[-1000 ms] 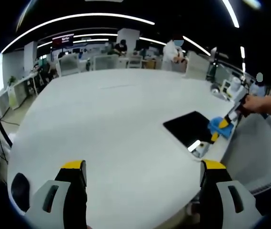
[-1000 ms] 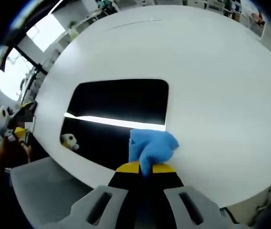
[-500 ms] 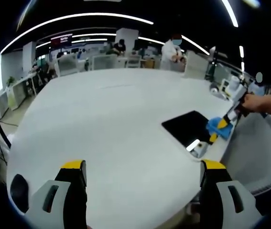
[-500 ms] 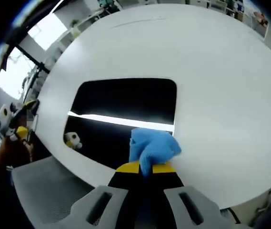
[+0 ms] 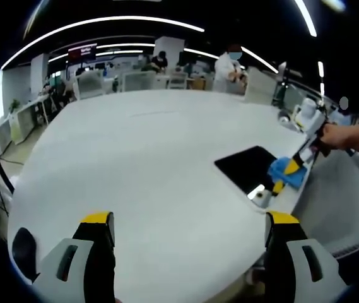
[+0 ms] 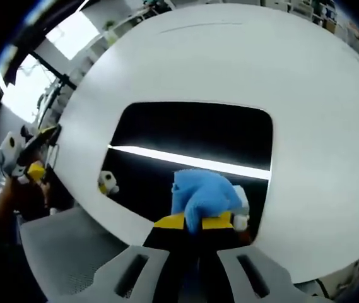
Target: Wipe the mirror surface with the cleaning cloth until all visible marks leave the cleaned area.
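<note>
A dark rectangular mirror [image 6: 192, 151] lies flat on the white table [image 6: 229, 63], reflecting a bright ceiling light strip. My right gripper [image 6: 194, 221] is shut on a blue cleaning cloth [image 6: 203, 194], which rests on the mirror's near part. In the left gripper view the mirror [image 5: 245, 167] lies at the right near the table edge, with the cloth [image 5: 284, 171] on it under the right gripper [image 5: 286, 175], held by a person's hand [image 5: 340, 136]. My left gripper [image 5: 188, 221] stands open over the white table, well left of the mirror.
The table's curved edge [image 6: 135, 218] runs just beside the mirror's near side. A grey chair [image 6: 65, 246] stands below that edge. Desks, chairs and people [image 5: 229, 66] fill the office behind the table.
The right gripper has slid the cloth farther onto the mirror, away from its right edge. The left gripper has stayed in place.
</note>
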Demonstrator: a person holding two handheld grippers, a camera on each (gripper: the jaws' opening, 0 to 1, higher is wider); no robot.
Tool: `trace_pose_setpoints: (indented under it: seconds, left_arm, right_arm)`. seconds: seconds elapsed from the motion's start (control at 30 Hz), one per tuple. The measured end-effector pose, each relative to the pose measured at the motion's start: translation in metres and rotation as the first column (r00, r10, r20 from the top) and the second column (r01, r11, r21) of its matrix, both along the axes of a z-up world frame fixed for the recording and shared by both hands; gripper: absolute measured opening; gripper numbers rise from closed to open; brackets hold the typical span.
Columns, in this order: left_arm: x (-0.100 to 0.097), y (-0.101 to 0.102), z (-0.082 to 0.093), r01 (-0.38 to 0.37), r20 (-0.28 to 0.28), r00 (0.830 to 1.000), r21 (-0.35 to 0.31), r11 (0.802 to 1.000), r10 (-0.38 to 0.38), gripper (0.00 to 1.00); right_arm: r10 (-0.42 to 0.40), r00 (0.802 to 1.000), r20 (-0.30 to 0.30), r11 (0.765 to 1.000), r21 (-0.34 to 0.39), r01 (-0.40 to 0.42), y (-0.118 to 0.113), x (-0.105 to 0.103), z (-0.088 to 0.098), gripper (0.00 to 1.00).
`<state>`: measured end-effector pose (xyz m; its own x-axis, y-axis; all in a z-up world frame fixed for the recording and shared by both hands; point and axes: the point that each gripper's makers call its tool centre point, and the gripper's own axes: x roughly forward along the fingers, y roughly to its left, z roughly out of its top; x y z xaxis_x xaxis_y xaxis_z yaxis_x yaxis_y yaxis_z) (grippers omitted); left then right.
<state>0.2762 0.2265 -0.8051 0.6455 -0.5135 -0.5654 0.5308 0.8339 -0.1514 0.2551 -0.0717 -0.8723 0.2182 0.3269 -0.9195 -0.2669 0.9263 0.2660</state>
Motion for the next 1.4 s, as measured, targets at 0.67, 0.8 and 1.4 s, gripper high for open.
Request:
trace_pose_setpoints:
  seconds: [0.67,0.8,1.4]
  left_arm:
    - [-0.002,0.002,-0.001,-0.012,-0.003,1.0,-0.003,1.0,0.012,0.99]
    - [-0.002,0.0,-0.002,-0.008,-0.004,1.0,-0.006,1.0,0.008,0.99]
    - [-0.006,0.008,-0.001,-0.018,-0.002,1.0,0.0,1.0,0.018,0.99]
  right_arm:
    - [0.094,0.996,-0.01,0.996,-0.011,-0.094,0.035,-0.002,0.0,0.01]
    - [0.094,0.996,0.003,0.995,-0.021,-0.094,0.035,-0.002,0.0,0.01]
    - [0.201,0.979,0.017,0.979,0.03,-0.202,0.089,-0.006,0.002,0.01]
